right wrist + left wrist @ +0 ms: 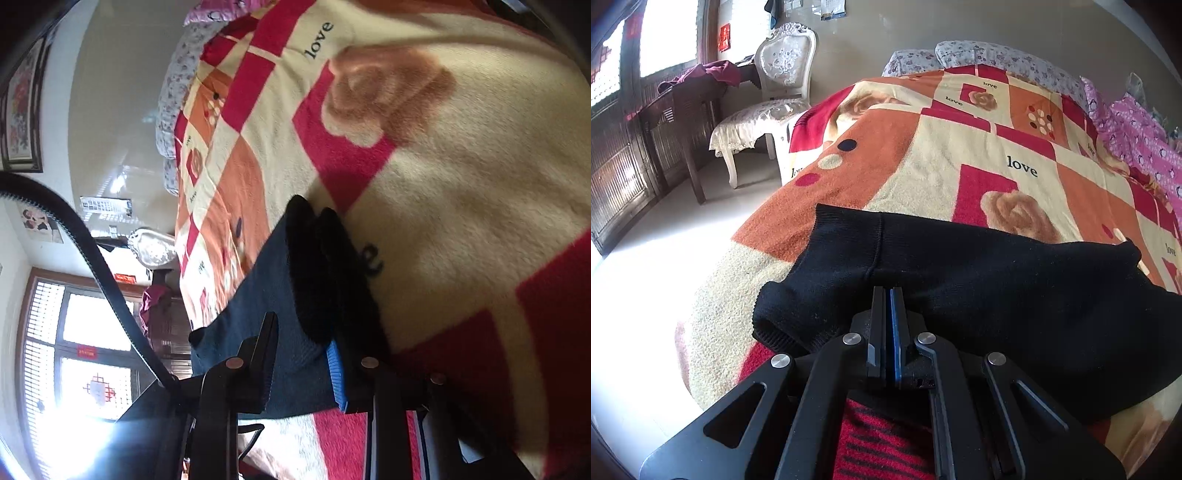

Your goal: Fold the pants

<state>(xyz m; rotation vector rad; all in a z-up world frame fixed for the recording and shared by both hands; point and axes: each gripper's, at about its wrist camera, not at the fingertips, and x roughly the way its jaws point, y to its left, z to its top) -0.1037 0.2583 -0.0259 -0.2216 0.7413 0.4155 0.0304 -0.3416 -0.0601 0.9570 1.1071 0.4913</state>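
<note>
Black knit pants (997,288) lie across the near part of a bed, on a cream, red and orange blanket (923,155) printed with "love". My left gripper (887,291) is shut, its fingers pressed together with no cloth visible between them; the tips rest on the pants near a seam. In the right wrist view, which is rolled sideways, the pants (266,266) show a fuzzy black folded edge (317,266). My right gripper (303,332) has its jaws parted and widening. The pants cloth lies between them, against the blue pad (337,373).
A white carved chair (783,74) and a dark wooden table with a maroon cloth (713,72) stand left of the bed on pale floor (646,295). Floral pillows (997,55) lie at the head, a pink quilt (1137,140) along the right. A black toothed strap (92,251) crosses the right view.
</note>
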